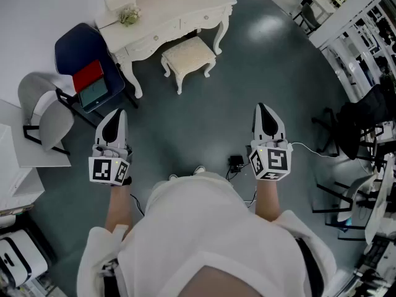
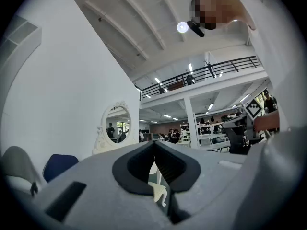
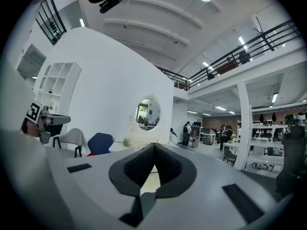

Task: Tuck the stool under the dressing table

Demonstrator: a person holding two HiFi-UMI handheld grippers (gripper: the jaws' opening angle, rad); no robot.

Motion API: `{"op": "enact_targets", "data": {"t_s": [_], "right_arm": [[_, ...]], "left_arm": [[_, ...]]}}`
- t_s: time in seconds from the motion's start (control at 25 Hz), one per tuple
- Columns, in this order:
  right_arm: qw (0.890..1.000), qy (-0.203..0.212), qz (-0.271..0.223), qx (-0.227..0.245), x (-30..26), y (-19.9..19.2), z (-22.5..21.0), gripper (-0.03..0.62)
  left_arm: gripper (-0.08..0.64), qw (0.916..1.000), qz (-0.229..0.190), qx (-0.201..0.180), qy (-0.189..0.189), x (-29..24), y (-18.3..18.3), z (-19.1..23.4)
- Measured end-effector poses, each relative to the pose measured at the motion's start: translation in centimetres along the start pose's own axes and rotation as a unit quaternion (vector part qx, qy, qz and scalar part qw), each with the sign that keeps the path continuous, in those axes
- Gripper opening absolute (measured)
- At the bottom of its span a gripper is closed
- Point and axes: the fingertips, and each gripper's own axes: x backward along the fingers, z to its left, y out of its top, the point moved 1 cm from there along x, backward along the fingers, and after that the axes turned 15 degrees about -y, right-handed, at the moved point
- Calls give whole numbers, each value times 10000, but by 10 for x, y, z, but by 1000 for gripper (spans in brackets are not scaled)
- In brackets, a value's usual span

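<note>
A cream stool (image 1: 188, 55) with carved legs stands on the grey floor just in front of the white dressing table (image 1: 166, 15), partly out from under it. My left gripper (image 1: 115, 126) and right gripper (image 1: 266, 120) hover side by side well short of the stool, both shut and empty, pointing towards it. In the left gripper view a stool leg (image 2: 160, 193) shows through the gap below the closed jaws, and the table's oval mirror (image 2: 115, 124) rises behind. The right gripper view shows the mirror (image 3: 147, 113) and a strip of the pale table past the closed jaws.
A blue chair (image 1: 86, 64) with a red and a teal item on its seat stands left of the table; a grey chair (image 1: 43, 110) is further left. A black adapter with a white cable (image 1: 236, 162) lies on the floor. Black chairs (image 1: 357, 126) and shelving crowd the right.
</note>
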Motion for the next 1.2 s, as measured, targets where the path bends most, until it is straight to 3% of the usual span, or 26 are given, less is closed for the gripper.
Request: {"op": "enact_targets", "data": {"t_s": [0.52,0.72,0.84,0.92,1.04,1.2], "right_arm": [[9999,16,151,34,-6,-13,-8,2],[9992,367,122,-71,-8,-15,-19,3],[9995,318,48,44,-11,-14,-37,6],[9993,361,78,-77,-16,-16,-49,88],[9987,448,130,-208,-21,-21,-66,119],[9976,588,201,-289,-28,-29,-80,237]], "left_arm": [[17,9999,83,71,42,-12,-11,-4],[17,9998,137,-40,135,-21,-13,-7],[21,9995,116,-101,275,-25,-13,-6],[63,9990,132,-125,400,-27,-14,-5],[225,9980,200,-149,572,-32,-17,-6],[353,9966,333,-148,745,-39,-26,-10]]}}
